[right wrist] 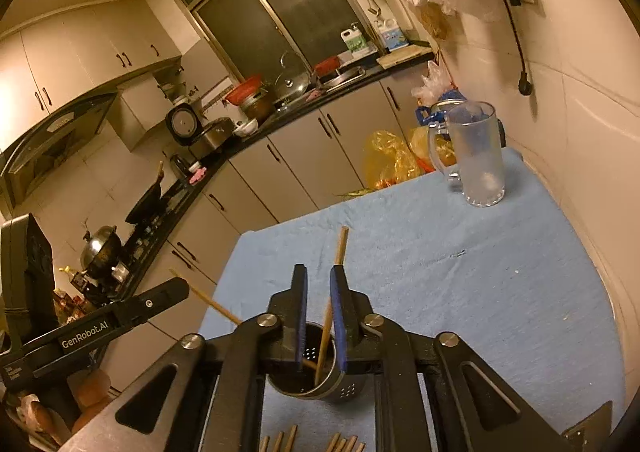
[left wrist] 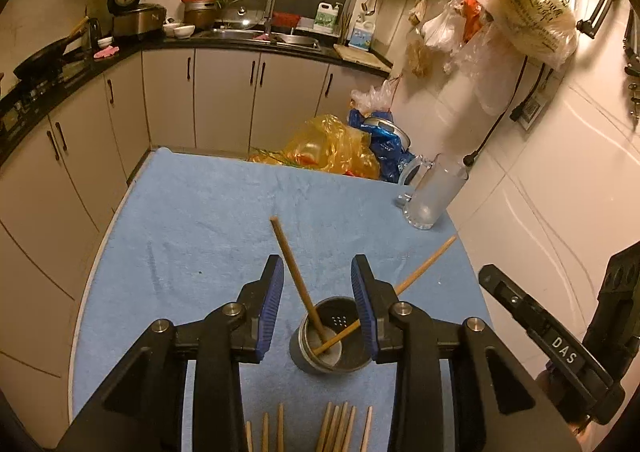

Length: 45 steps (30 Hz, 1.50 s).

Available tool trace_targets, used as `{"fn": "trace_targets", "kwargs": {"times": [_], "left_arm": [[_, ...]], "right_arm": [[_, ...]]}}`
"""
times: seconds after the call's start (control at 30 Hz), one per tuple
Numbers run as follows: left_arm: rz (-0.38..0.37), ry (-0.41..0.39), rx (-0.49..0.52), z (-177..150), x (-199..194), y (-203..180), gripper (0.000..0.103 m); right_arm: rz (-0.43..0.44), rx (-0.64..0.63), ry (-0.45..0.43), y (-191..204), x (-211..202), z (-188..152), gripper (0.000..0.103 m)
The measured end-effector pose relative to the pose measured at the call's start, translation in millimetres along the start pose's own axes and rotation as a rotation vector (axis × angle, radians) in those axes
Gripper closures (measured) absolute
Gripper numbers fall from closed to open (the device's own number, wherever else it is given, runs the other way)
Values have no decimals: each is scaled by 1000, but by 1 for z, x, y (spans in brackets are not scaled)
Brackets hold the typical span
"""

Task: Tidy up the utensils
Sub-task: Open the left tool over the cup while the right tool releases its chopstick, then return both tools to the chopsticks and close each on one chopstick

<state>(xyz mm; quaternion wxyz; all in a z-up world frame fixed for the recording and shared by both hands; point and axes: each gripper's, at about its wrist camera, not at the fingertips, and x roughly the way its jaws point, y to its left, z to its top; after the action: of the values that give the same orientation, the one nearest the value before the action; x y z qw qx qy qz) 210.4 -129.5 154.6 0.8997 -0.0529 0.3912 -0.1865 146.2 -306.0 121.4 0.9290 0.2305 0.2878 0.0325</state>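
Observation:
A perforated metal utensil holder (left wrist: 332, 344) stands on the blue towel (left wrist: 208, 219); it also shows in the right wrist view (right wrist: 340, 388). Two wooden chopsticks (left wrist: 298, 280) lean inside it, one to the left and one to the right (left wrist: 424, 264). My left gripper (left wrist: 318, 292) is open above the holder, and the left chopstick rises between its jaws. My right gripper (right wrist: 319, 304) is open with a narrow gap, and a chopstick (right wrist: 334, 300) passes loosely between its jaws. Several more chopsticks (left wrist: 336, 428) lie on the towel at the near edge, as the right wrist view (right wrist: 316, 442) shows too.
A frosted glass mug (left wrist: 434, 191) stands at the table's far right corner by the tiled wall; the right wrist view shows it too (right wrist: 478, 155). Plastic bags (left wrist: 332, 147) sit beyond the table's far edge. Kitchen cabinets and a counter (left wrist: 168, 43) run along the left and back.

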Motion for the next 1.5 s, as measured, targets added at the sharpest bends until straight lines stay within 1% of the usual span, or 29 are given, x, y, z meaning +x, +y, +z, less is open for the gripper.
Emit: {"fn": "trace_targets", "kwargs": {"times": [0.1,0.2,0.4,0.5,0.53,0.6,0.67,0.77,0.83,0.93,1.03,1.13,1.33,1.4,1.5], "left_arm": [[3,-19,3,-6,-19,4,70],[15,-29,13,-21,-36,12,69],[37,-4,13,-72,-56,33,69],[63,10,18,-103,-57,43,69],[72,16,23,-114,-55,46,68],[95,42,34,-135,-49,53,68],[97,84,25,-155,-39,62,68],[84,160,-21,-177,-21,79,68],[77,207,-51,-188,-9,89,68],[70,250,-61,-197,1,93,68],[68,280,-48,-210,9,92,68],[73,308,-24,-215,20,84,68],[97,345,20,-219,37,73,68],[99,357,28,-220,43,71,68],[99,351,29,-219,45,71,68]], "right_arm": [[3,-6,-6,2,-17,-6,90],[14,-19,7,1,-33,-23,89],[27,0,90,-10,-45,-74,88],[0,-17,112,-11,-50,-102,88],[-23,-33,109,-10,-53,-114,88],[-59,-63,95,-8,-57,-129,88],[-84,-87,104,-8,-59,-147,88],[-100,-91,163,-14,-51,-169,88],[-111,-67,197,-21,-45,-178,88],[-118,-29,239,-31,-37,-188,88],[-121,-7,270,-38,-31,-199,88],[-120,1,300,-42,-25,-203,88],[-120,10,304,-42,-24,-205,88],[-121,11,305,-42,-23,-205,85],[-120,12,313,-41,-22,-206,85]]}}
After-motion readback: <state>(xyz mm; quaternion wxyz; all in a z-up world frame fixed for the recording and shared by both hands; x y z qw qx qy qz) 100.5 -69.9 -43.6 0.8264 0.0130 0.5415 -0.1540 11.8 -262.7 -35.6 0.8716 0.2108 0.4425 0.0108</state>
